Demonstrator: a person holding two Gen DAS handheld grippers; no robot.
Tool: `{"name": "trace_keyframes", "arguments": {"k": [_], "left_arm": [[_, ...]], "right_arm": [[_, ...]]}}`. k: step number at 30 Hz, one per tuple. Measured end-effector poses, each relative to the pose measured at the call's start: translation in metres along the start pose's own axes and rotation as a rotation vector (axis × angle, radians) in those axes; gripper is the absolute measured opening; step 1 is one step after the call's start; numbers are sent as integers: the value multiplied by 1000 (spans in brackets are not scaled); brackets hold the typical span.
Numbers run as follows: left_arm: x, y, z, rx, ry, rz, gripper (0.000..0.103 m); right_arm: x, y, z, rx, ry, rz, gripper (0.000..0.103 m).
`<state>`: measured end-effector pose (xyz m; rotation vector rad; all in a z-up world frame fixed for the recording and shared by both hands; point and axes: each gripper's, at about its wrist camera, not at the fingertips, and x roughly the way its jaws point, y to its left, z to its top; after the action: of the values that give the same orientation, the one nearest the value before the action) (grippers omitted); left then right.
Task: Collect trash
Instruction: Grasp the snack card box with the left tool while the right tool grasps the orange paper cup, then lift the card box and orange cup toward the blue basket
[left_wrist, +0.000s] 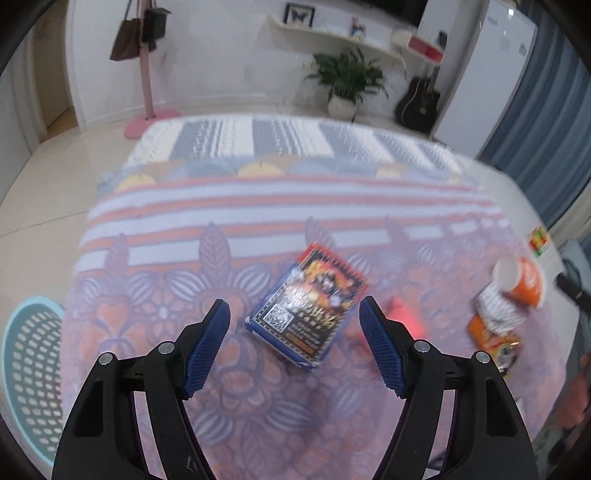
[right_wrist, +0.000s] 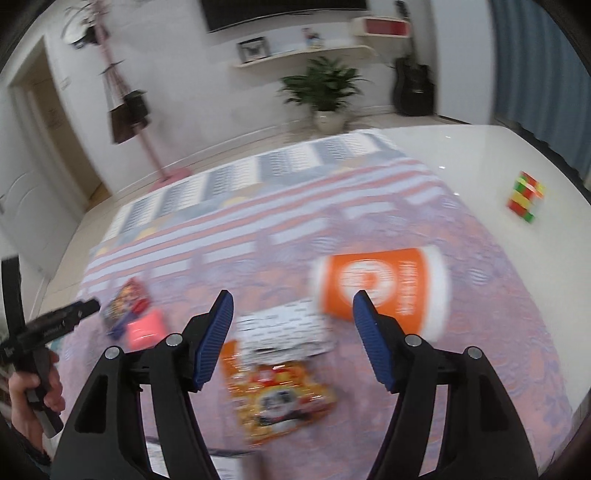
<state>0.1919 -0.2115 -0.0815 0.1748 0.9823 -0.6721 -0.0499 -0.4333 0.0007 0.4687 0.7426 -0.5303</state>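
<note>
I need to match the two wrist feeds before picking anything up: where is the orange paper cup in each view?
Left wrist: orange paper cup lies on its side at the far right, beyond the right finger.
Right wrist: the cup lies right of centre, just past the right fingertip, above the snack wrapper.
Shared landmark: the potted plant by the back wall.

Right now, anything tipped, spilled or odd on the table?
Yes. The orange-and-white paper cup lies on its side on the patterned tablecloth, with a torn orange snack wrapper beside it. Nothing looks spilled. A blue printed box lies askew further left.
</note>
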Motion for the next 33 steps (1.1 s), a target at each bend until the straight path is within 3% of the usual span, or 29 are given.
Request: {"name": "trace_keyframes", "arguments": {"k": [5, 8, 12, 19, 22, 24, 29, 31, 33], "left_arm": [[31, 6, -6, 17, 40, 12, 79], [35, 10, -9, -19, 25, -28, 85], [39, 3, -5, 6, 15, -22, 85], [45, -20, -9, 118, 29, 23, 85], [46, -26, -11, 151, 31, 57, 78], [46, -27, -11, 157, 31, 71, 74], [42, -21, -10, 118, 26, 64, 68], [42, -21, -10, 111, 22, 64, 67], [41, -22, -11, 112, 16, 69, 67]], "right_arm": [[15, -36, 4, 32, -3, -77, 69], [28, -50, 8, 38, 11, -109, 69], [42, -67, 11, 81, 23, -127, 69], [60, -85, 10, 136, 74, -52, 69], [62, -87, 9, 165, 91, 23, 69], [61, -82, 7, 158, 96, 47, 64], [57, -69, -3, 141, 132, 155, 38], [56, -68, -6, 176, 144, 234, 33], [57, -66, -7, 195, 146, 257, 29]]}}
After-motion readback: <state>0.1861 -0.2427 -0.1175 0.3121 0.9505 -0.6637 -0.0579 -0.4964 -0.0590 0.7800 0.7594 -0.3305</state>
